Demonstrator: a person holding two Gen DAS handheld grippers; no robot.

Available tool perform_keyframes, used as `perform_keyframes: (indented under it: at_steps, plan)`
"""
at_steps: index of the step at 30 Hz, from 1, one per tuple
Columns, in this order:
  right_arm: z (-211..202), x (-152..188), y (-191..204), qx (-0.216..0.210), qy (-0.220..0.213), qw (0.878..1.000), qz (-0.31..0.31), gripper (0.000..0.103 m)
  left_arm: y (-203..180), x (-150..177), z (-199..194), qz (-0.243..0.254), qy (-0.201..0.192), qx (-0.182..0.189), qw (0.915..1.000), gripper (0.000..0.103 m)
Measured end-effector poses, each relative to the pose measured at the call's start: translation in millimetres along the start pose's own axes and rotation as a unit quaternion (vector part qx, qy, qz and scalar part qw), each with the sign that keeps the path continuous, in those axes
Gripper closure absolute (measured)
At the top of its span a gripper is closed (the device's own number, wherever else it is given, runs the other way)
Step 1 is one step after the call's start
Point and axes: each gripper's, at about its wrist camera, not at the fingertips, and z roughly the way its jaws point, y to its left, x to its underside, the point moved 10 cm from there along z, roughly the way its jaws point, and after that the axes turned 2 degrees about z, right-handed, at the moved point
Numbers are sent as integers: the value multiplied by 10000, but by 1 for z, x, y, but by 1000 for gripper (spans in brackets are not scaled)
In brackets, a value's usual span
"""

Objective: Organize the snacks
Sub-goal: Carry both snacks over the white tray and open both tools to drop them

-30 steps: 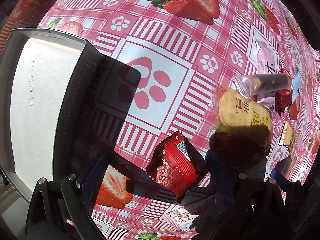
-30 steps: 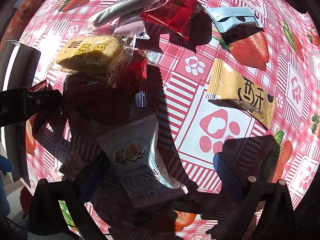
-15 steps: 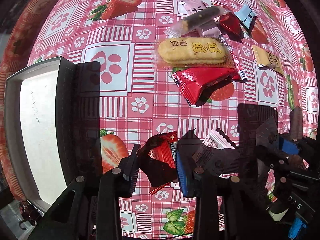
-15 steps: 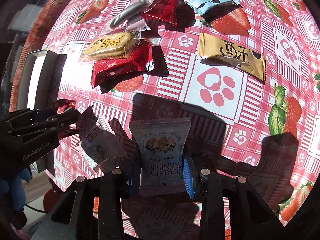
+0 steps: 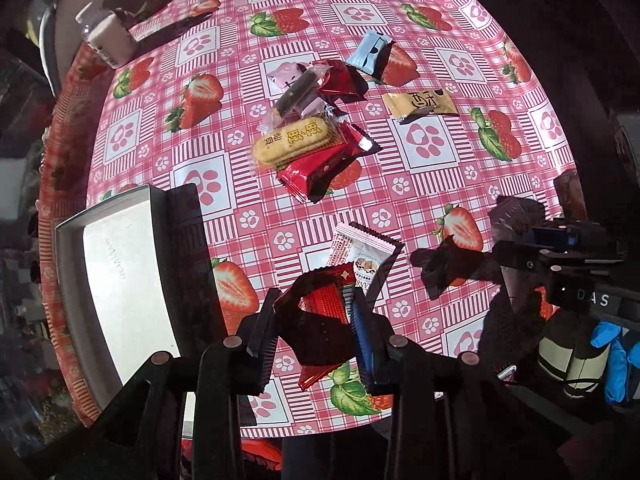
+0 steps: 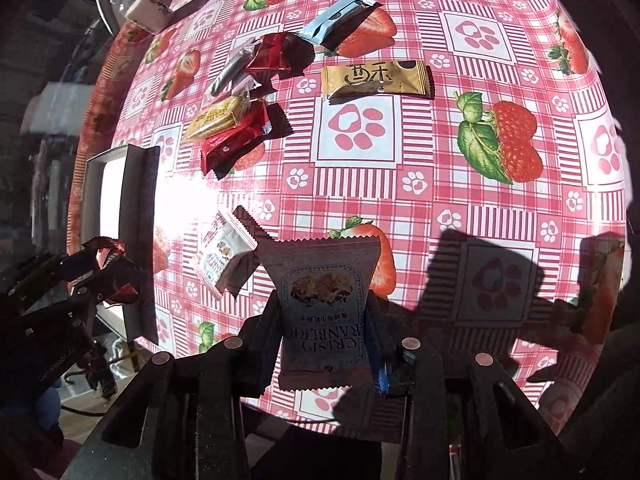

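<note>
My left gripper (image 5: 314, 312) is shut on a small red snack packet (image 5: 324, 320) and holds it above the table, right of the black-walled white box (image 5: 116, 276). My right gripper (image 6: 322, 320) is shut on a pale blue "Crispy Cranberry" packet (image 6: 320, 300), lifted off the cloth. A second white cranberry packet (image 5: 360, 252) lies flat on the table; it also shows in the right wrist view (image 6: 222, 250). Further back lie a yellow rice cracker (image 5: 296, 140), a long red packet (image 5: 320, 170), a tan packet (image 5: 420, 105) and a light blue packet (image 5: 368, 52).
The strawberry tablecloth (image 5: 440, 184) covers the table. A white bottle (image 5: 106, 38) stands at the far left corner. A pink packet, a dark stick snack (image 5: 296, 94) and a dark red packet (image 5: 340, 80) sit in the back cluster. The box (image 6: 116, 204) is by the left edge.
Both grippers have closed on their packets and lifted them up and back from the table. The views now take in the whole table.
</note>
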Motion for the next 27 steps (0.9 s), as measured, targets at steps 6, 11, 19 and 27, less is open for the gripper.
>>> perform_keyframes:
  at_steps: [6, 11, 19, 27]
  plan:
    - [-13, -11, 10, -88, -134, 9997, -175, 64, 6, -11, -17, -254, -198, -51, 9995, 66]
    - [-17, -17, 24, -159, -202, 9988, -408, 64, 14, -11, -24, -368, -287, -111, 9988, 66]
    - [-12, -16, 45, -260, -156, 9973, -665, 64, 27, 3, -29, -590, -333, -169, 9976, 66]
    - [-13, -23, 66, -193, -249, 9967, -753, 64, 47, 6, -32, -665, -487, -61, 9966, 66]
